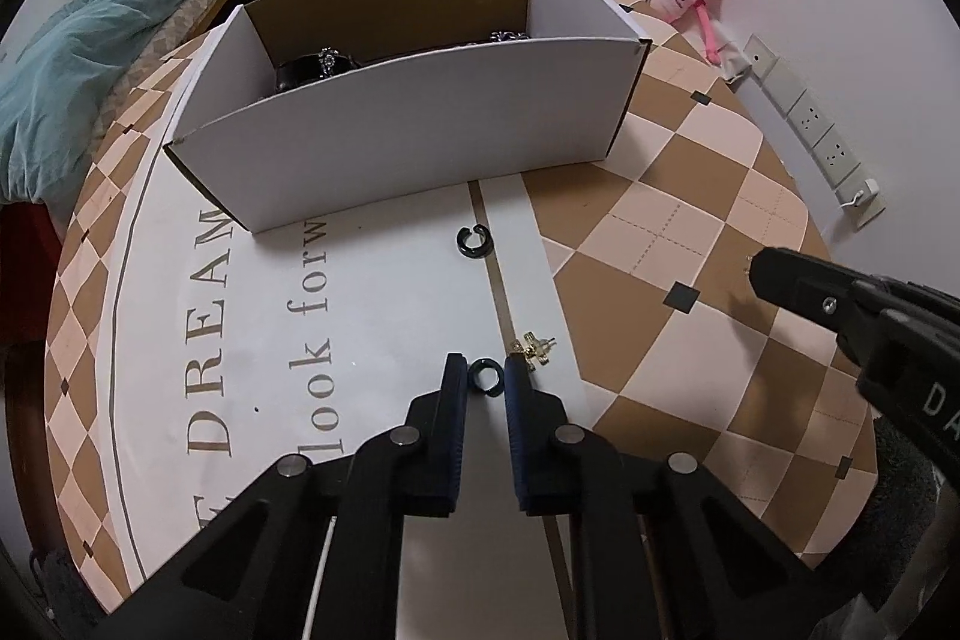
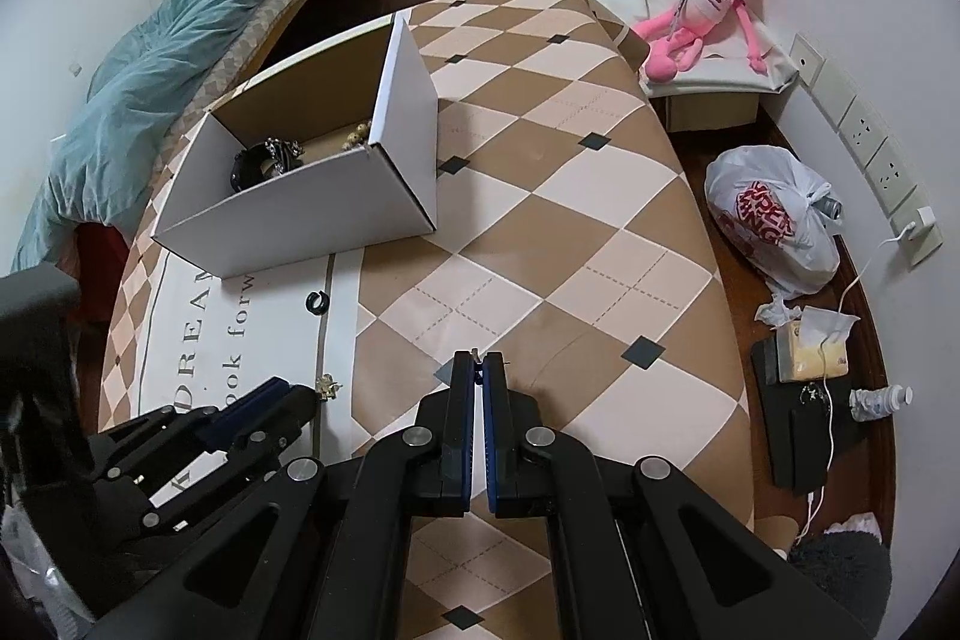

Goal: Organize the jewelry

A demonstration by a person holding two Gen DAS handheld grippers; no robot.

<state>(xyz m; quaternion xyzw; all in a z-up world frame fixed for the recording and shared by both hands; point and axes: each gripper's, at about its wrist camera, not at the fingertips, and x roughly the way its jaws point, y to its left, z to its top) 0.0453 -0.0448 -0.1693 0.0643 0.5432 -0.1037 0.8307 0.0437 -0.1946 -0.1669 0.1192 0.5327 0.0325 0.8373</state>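
A small black ring (image 1: 485,377) is pinched between the left claw's (image 1: 486,370) nearly closed pads, near the box (image 1: 408,124). It is judged light, stiff and slippery, best gripped across its rim. The right claw (image 2: 479,367) is shut on a tiny metal piece.

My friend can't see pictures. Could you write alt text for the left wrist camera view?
The left gripper closes its two blue-padded fingers around a small black ring on a checkered tablecloth. A gold earring lies just beside it, another black ring farther ahead, before an open white box with jewelry inside; the right gripper enters from the right.
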